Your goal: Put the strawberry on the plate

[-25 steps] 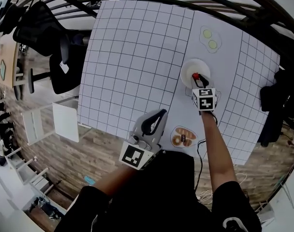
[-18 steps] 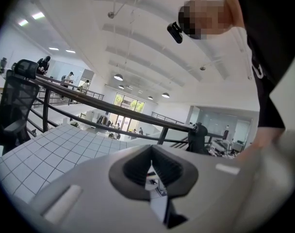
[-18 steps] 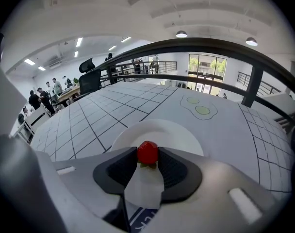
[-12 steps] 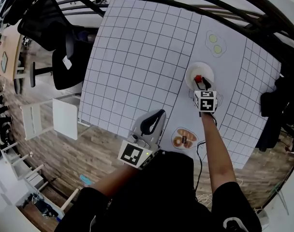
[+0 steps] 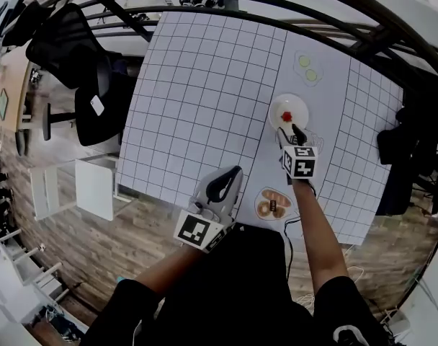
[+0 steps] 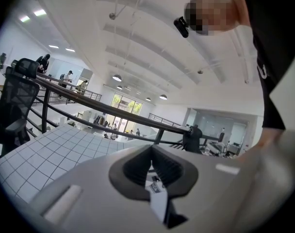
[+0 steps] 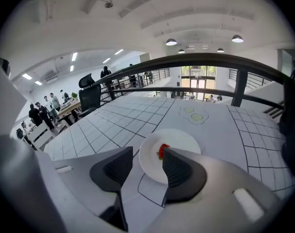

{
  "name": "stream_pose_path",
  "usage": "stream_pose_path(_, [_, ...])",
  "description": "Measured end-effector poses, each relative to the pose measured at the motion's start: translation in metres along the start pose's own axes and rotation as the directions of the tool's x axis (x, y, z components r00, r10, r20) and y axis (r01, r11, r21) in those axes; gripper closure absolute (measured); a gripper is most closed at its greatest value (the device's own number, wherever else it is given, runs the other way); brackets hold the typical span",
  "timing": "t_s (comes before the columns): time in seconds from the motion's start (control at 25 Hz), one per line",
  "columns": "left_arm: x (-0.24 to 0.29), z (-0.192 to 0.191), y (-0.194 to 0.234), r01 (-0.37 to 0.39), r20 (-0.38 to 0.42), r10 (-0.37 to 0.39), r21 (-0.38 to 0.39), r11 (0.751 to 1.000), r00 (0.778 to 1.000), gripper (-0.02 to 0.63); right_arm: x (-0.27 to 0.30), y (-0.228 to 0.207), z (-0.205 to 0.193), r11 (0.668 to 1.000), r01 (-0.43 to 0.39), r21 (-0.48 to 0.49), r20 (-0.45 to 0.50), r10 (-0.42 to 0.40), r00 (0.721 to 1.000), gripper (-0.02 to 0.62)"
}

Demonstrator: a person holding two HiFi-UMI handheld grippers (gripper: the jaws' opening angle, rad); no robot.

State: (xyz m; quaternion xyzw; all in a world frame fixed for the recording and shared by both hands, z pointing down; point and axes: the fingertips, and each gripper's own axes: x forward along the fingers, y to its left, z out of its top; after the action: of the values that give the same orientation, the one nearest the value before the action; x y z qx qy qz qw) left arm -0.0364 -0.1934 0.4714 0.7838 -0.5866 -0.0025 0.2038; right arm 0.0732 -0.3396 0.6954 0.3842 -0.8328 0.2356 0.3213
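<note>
Strawberry (image 5: 286,115) lies on the white plate (image 5: 297,104), about mid-plate, red and small. In the right gripper view the same strawberry (image 7: 162,151) sits on the plate (image 7: 184,139) just beyond the jaw tips, partly hidden behind the right-hand jaw.

Right gripper (image 5: 289,133): held low over the gridded table (image 5: 197,85), pointing at the plate from its near side. Jaws are spread wide and opening. Nothing is between the pads, only plate and table surface show in the gap (image 7: 147,154). Not touching the strawberry as far as the head view shows.

Left gripper (image 5: 230,176): at the near edge of the table, well apart from the plate. Its own view looks up toward the ceiling and a dark railing. Jaws are pressed together (image 6: 151,152), with nothing gripped.

Other items: a fried-egg print (image 5: 306,67) on the table beyond the plate, and a bread print (image 5: 273,204) near the table edge between the two grippers. A black office chair (image 5: 75,56) stands to the left of the table.
</note>
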Motion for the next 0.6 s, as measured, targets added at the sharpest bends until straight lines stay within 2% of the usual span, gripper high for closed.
stream_pose_path(0.24, [-0.030,0.002,-0.014,0.048,0.016,-0.048,0.004,0.999,0.999,0.598,-0.050,0.037,0.021,0.998,-0.030,0.057,0.089,0.025,0.996,0.410])
stream_pose_path(0.32, [-0.039,0.005,-0.018,0.067,0.028,-0.067,-0.001,0.998,0.997,0.598,-0.073,0.051,0.033,0.996,-0.050,0.077,0.146,0.039,0.988,0.414])
stream_pose_path(0.48, [-0.058,0.014,-0.029,0.100,0.057,-0.101,0.019,0.995,0.993,0.598,-0.129,0.083,0.065,0.984,-0.101,0.144,0.289,0.056,0.956,0.438])
stream_pose_path(0.6, [-0.072,0.018,-0.034,0.119,0.076,-0.120,0.022,0.993,0.990,0.598,-0.167,0.106,0.079,0.988,-0.098,0.120,0.365,0.048,0.930,0.468])
